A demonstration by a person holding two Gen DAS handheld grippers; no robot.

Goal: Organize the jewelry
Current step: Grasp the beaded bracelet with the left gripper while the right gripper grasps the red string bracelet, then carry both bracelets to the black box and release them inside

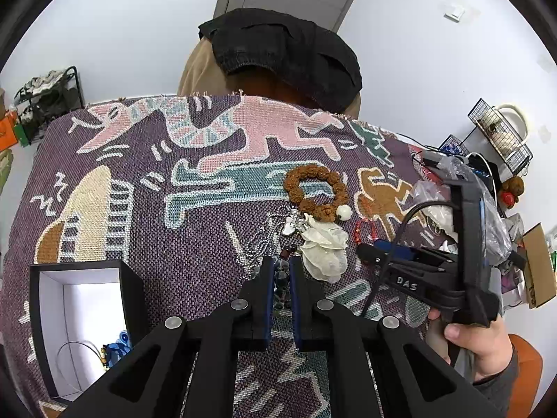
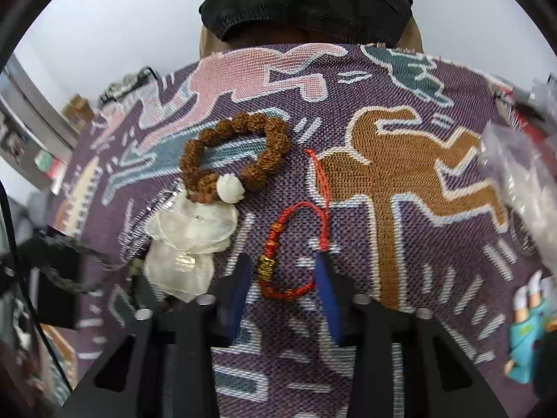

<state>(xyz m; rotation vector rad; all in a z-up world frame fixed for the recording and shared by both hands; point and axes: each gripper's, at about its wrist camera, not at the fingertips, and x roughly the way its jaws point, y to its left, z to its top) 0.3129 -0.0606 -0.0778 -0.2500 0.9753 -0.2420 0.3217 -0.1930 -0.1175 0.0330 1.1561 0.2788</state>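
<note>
A woven cloth [image 1: 156, 237] with cartoon figures on purple covers the whole bench. At its near left corner stands a black box [image 1: 132, 289], open at the top and white inside. On its floor lie a thin wire hoop [image 1: 69, 346] and a small blue trinket [image 1: 116, 346], which sits against the near wall. On the far right a heap of clear bags [image 1: 487, 216] spills along the bench edge, with a wire basket [image 1: 501, 136] on the wall behind it.

The loose jewelry lies in a cluster mid-cloth:
- A brown bead bracelet [image 1: 296, 174] with one white bead.
- A crumpled white fabric flower [image 1: 325, 247] touching the bracelet's near side.
- A ball chain [image 1: 257, 244] just left of the flower.
- A red cord bracelet [image 2: 268, 247] with gold beads, just right of the flower.

The left tongs [image 1: 280, 264] are together, clamped on a small dark piece [image 1: 280, 280] — I cannot tell what it is. They are held just near of the chain and flower.

The right tongs [image 2: 283, 261], gripped by a hand [image 1: 487, 341], point steeply down at the cloth. Their blue-padded fingers stand apart on either side of the red bracelet — the loop lies between them, flat on the cloth.
</note>
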